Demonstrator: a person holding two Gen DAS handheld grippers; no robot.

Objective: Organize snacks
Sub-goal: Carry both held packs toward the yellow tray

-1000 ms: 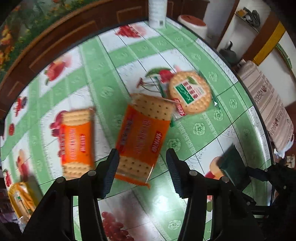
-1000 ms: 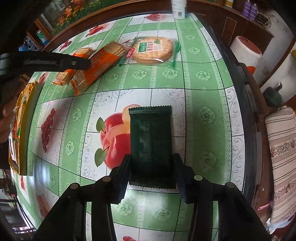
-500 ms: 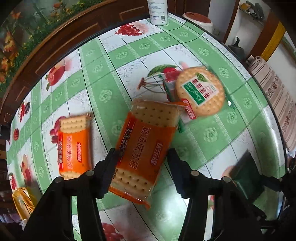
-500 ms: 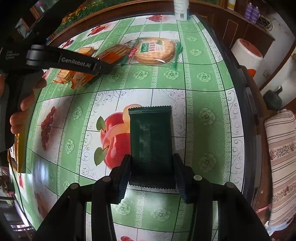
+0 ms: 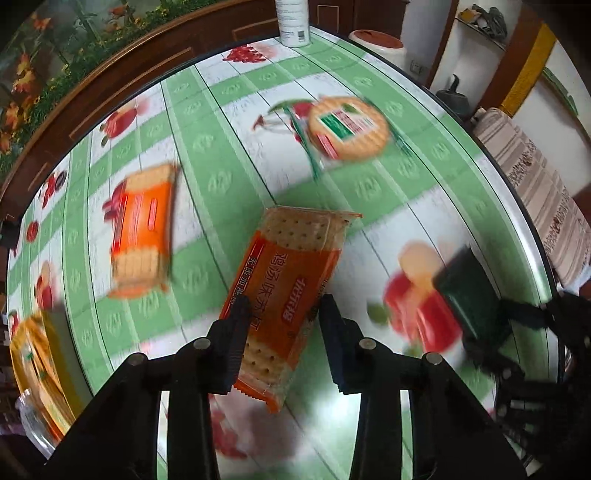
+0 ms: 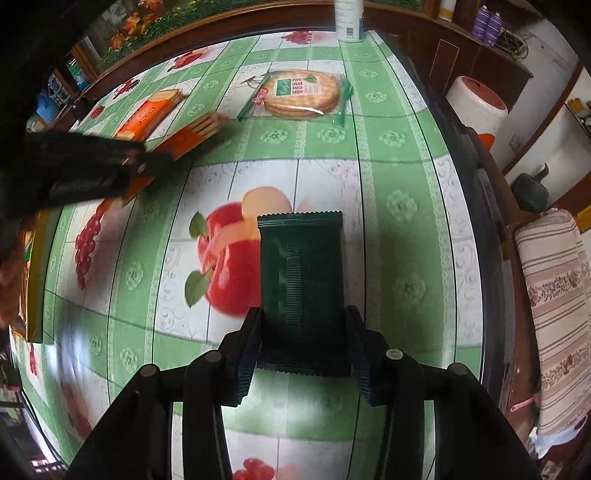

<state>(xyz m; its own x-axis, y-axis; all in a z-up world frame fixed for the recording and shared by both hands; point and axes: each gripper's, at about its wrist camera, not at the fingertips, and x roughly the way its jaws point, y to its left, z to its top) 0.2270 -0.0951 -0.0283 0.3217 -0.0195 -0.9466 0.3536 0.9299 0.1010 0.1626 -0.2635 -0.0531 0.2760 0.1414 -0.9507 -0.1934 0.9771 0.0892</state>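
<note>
Orange cracker pack point(image 5: 284, 295), crackers visible through clear end, tilted, pinched at its lower half. Second orange cracker pack point(image 5: 142, 236) flat on the tablecloth, well left. Round biscuit pack point(image 6: 301, 92), green-white label, flat, far side. Dark green wrapper point(image 6: 301, 280) lengthwise, near end held.

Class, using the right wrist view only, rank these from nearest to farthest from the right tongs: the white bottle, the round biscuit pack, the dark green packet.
1. The dark green packet, gripped between the right tongs.
2. The round biscuit pack, lying further up the table, slightly left of centre.
3. The white bottle, standing at the far table edge.
</note>
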